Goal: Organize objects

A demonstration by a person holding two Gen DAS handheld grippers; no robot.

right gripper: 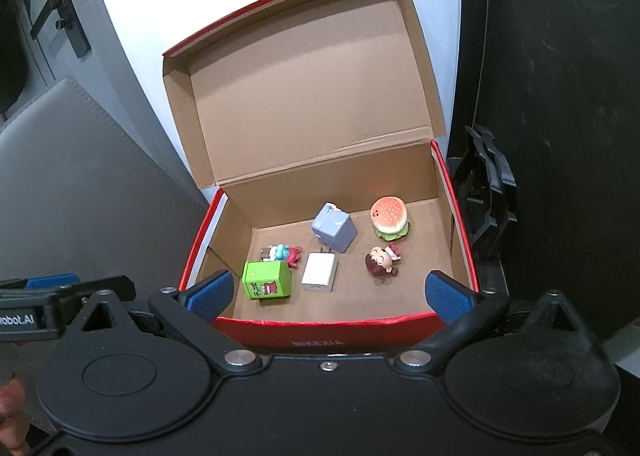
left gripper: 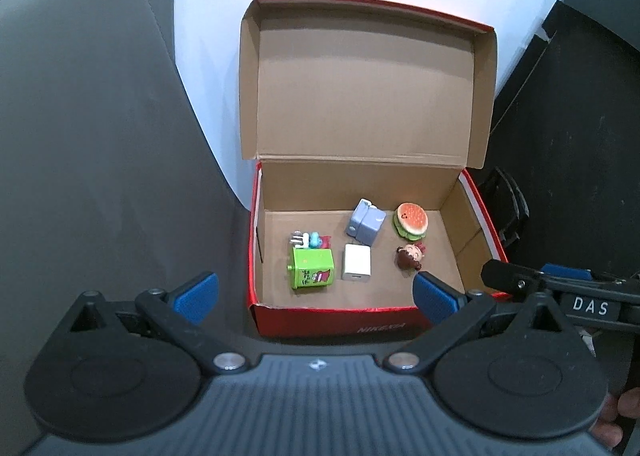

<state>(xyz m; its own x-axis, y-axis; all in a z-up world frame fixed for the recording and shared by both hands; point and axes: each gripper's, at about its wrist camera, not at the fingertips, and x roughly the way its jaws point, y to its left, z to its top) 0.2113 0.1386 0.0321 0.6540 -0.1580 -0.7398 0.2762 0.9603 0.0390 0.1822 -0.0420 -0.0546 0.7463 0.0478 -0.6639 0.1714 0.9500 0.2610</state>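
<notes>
Left wrist view: six small things are gathered on the floor of the red-walled cardboard shoebox (left gripper: 332, 318), lid propped back, presumably so they are kept together. Nearest its front wall lie the green printed cube (left gripper: 311, 269) and white charger block (left gripper: 357, 262). Both the left gripper (left gripper: 316, 298) and right gripper (right gripper: 328, 294) are held empty, jaws spread, before that wall.

Green cube (right gripper: 267, 279) hides small figures (right gripper: 280, 253) (partly).
</notes>
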